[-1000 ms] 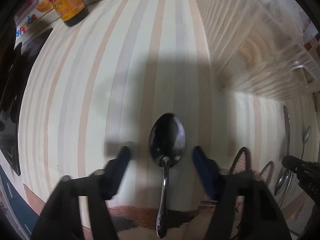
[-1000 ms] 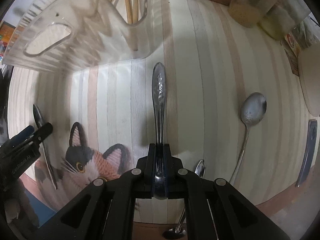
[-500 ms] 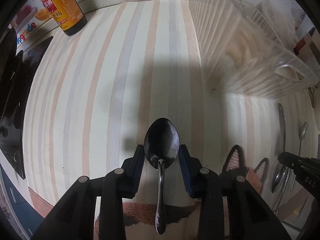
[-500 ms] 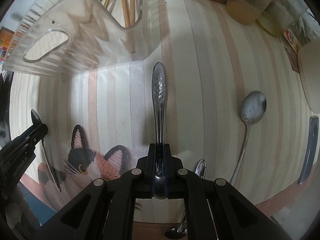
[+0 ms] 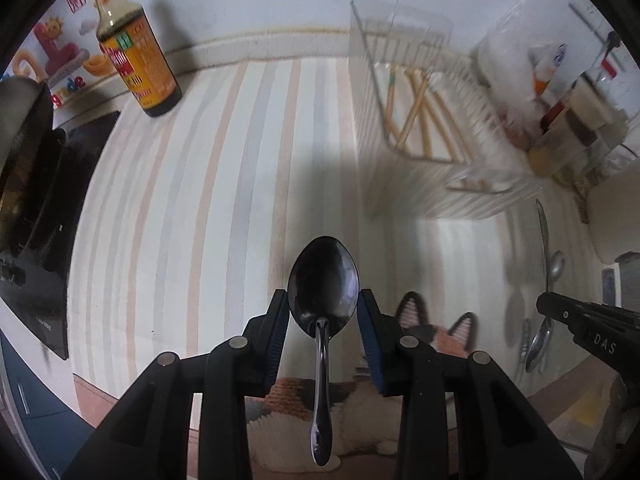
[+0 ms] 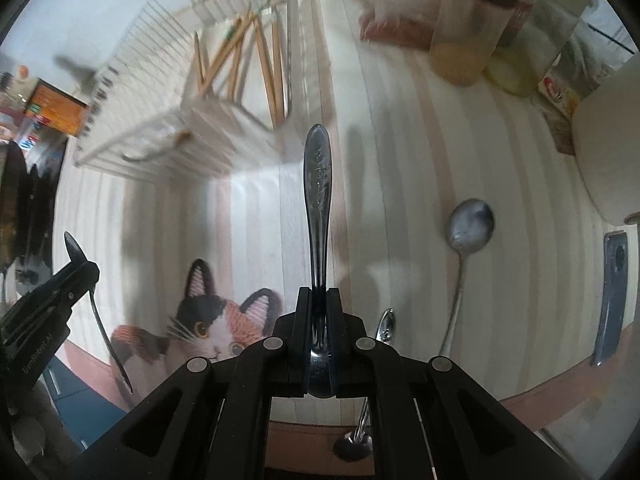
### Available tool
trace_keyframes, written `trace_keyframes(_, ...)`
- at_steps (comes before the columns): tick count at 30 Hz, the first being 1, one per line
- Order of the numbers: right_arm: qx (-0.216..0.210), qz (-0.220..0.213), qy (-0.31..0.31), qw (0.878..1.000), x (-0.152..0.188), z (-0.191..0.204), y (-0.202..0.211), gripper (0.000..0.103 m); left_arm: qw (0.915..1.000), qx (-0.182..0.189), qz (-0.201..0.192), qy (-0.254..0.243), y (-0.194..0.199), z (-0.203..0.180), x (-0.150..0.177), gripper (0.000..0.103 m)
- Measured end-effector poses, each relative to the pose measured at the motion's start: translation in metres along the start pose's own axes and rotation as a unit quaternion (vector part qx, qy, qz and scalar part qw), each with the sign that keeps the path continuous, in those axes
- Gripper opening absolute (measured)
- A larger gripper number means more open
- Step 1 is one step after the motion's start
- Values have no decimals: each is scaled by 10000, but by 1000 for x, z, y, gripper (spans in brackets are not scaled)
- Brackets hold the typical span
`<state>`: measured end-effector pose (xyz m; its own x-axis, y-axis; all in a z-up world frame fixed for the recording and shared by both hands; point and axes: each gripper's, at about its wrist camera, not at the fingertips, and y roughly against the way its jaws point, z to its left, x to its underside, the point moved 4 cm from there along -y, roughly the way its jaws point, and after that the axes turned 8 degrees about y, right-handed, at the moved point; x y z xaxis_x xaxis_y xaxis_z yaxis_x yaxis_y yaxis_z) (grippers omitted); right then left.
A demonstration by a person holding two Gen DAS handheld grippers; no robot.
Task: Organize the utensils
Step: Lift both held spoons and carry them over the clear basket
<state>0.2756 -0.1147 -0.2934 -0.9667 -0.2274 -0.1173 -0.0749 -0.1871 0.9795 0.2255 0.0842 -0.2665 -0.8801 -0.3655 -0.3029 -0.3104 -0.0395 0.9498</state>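
Observation:
My left gripper (image 5: 323, 312) is shut on a dark metal spoon (image 5: 322, 280), gripping the bowl by its sides, handle hanging toward the camera, lifted above the striped mat. My right gripper (image 6: 319, 308) is shut on a second spoon by its handle (image 6: 318, 184), which points forward and up. A clear ribbed utensil rack (image 5: 404, 120) holds several wooden chopsticks (image 6: 240, 56); it stands ahead and right of the left gripper, ahead and left of the right one. Another spoon (image 6: 466, 240) lies on the mat to the right, and one more (image 6: 372, 364) lies under the right gripper.
A sauce bottle (image 5: 134, 48) stands at the back left beside a black stove (image 5: 36, 200). Jars (image 6: 468, 28) and a white pot (image 6: 608, 152) crowd the back right. A grey flat object (image 6: 610, 296) lies at the mat's right edge. A cat picture (image 6: 208, 320) marks the mat's front.
The left gripper closed on the spoon's bowl and lifted it off the mat. Both grippers rose and tilted up, so the rack and back wall came into view.

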Motion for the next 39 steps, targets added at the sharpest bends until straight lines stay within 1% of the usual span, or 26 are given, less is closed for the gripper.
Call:
trace_keyframes(3,-113,-207,-28,9997,2,0,20,6,9998,108,-164,-6,24,-2,-3,31)
trace_keyframes(8,-280,-574,4,9980,-2,-2,56,6,9982,329,-501,-44,60,-9,-17,31)
trace_keyframes(14,-441,-988,6,9941,-17,6,91,6,9935,832,-770,-52,100,-31,-40,31)
trace_keyframes(16,-546,-1062,-18,9928,-27,8,100,6,9916,1015,-796,-41,108,-39,-52,31)
trace_keyframes(21,-655,-1225,-33,9903,-65,6,114,6,9882,1281,-837,7,120,-57,-89,31)
trace_keyframes(24,-727,-1204,-52,9901,-90,6,112,6,9883,1316,-776,49,115,-66,-114,31)
trace_keyframes(26,-751,-1164,-71,9903,-106,8,107,6,9895,1255,-720,53,108,-72,-133,31)
trace_keyframes(31,-829,-917,-160,9922,-143,15,78,6,9936,1070,-354,112,68,-79,-170,31)
trace_keyframes(35,-882,-667,-234,9936,-166,19,49,6,9955,928,36,182,29,-79,-187,31)
trace_keyframes(39,-795,-438,-210,9957,-180,22,25,6,9949,877,375,319,-3,-76,-193,31)
